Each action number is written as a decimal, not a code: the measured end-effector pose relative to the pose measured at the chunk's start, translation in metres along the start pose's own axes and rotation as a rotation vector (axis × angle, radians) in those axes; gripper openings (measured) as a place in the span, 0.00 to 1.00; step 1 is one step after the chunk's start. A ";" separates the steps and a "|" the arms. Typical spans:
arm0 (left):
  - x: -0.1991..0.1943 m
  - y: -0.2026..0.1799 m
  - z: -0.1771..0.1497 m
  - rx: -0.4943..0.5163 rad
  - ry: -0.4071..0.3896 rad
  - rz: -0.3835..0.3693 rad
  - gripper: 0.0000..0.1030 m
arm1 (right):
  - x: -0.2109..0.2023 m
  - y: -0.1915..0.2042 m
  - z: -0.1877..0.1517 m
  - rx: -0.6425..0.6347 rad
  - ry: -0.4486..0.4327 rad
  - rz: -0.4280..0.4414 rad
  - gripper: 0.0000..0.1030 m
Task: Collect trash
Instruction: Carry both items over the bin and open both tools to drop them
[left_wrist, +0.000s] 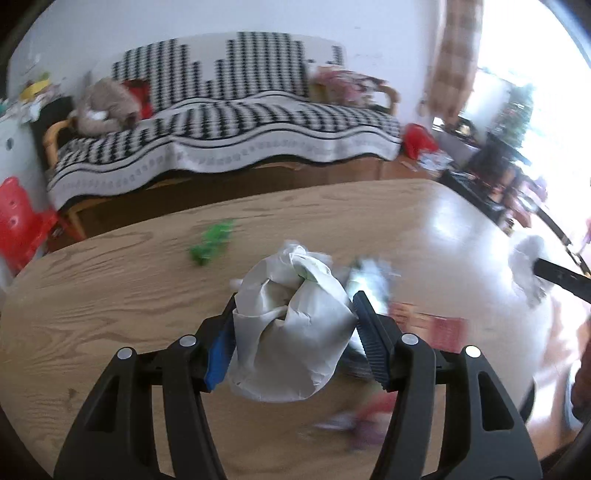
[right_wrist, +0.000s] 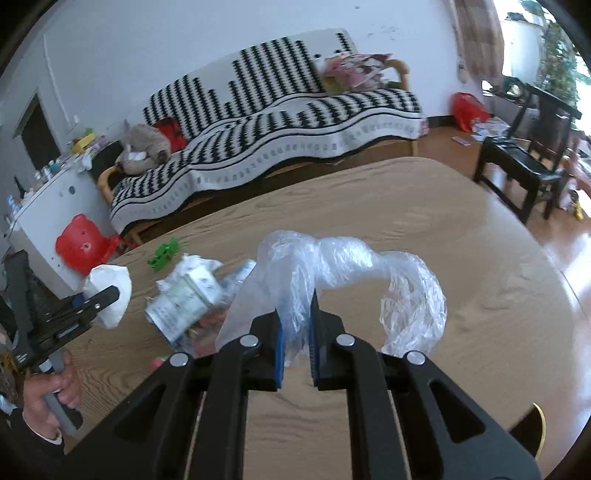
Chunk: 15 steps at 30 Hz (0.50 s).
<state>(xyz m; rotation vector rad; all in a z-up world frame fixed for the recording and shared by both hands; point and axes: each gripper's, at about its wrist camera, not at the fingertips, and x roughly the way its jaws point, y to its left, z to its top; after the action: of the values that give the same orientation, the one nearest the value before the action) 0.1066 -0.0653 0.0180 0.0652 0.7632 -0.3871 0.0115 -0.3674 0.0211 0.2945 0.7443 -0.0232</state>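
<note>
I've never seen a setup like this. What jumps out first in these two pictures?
Up close, the left tool clamps a crumpled white paper wad above the wooden table, while the right tool pinches a clear plastic bag. Between them on the table lies a heap of wrappers, with a small green toy beyond it. Behind stands a sofa under a bold black-and-white throw.

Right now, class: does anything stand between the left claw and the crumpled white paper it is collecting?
Nothing does. The left claw is already shut on the crumpled white paper wad, held above the wooden table.
</note>
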 end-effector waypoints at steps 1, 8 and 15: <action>-0.002 -0.014 -0.002 0.013 0.001 -0.025 0.57 | -0.008 -0.009 -0.003 0.005 -0.003 -0.014 0.11; -0.012 -0.138 -0.023 0.162 0.016 -0.234 0.57 | -0.084 -0.106 -0.036 0.106 -0.015 -0.139 0.11; -0.017 -0.272 -0.066 0.333 0.049 -0.459 0.57 | -0.153 -0.207 -0.089 0.248 -0.004 -0.268 0.11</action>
<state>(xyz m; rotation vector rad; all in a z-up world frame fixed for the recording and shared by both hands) -0.0478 -0.2993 0.0040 0.2143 0.7534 -0.9506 -0.1858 -0.5541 0.0087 0.4286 0.7734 -0.3722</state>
